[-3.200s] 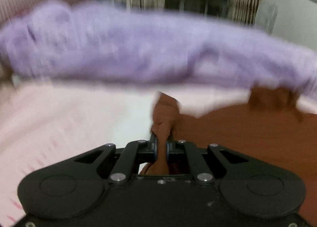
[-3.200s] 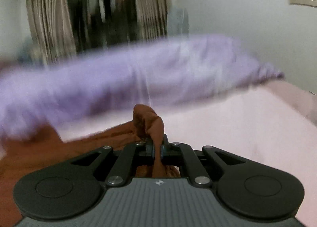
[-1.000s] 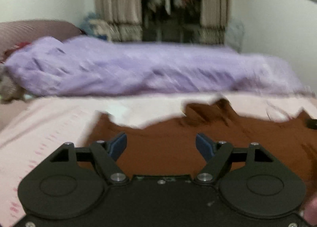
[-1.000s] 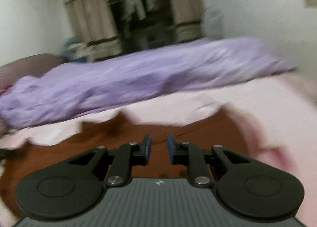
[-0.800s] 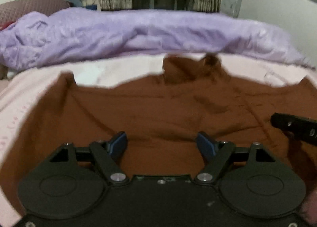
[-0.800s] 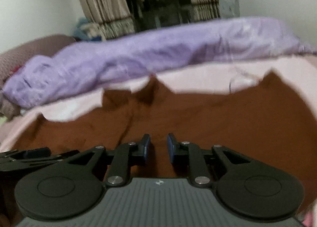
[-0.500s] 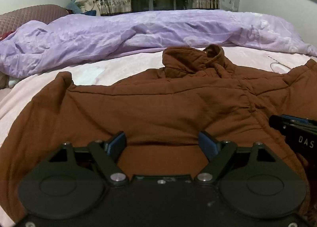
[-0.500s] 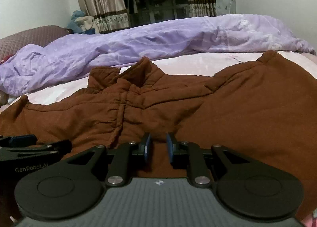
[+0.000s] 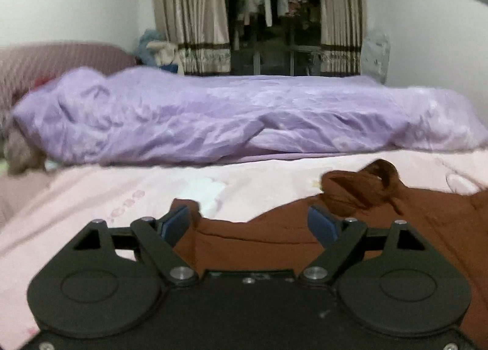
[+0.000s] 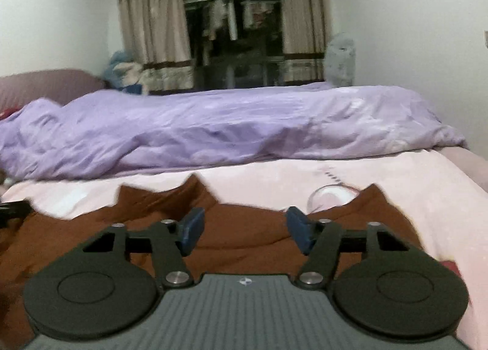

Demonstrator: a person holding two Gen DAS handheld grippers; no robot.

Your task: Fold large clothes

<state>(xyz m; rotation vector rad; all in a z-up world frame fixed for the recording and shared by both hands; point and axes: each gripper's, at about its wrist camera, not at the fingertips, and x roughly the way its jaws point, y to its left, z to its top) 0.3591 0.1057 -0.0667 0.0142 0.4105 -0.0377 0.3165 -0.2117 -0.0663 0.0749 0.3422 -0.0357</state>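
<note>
The rumpled brown padded jacket (image 10: 244, 228) lies on the pink bedsheet (image 9: 122, 197) near its front edge, seemingly flat. Left gripper (image 9: 248, 223) and right gripper (image 10: 244, 229) hover above it, jaws apart, empty.

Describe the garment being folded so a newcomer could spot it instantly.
On the bed's pink sheet, in front of the long rumpled purple duvet, lies a rust-brown jacket, spread out. It is the only dark brown item, with a raised collar.

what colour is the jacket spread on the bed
Rust brown, plain, no pattern. The jacket shows best in the right wrist view.
</note>
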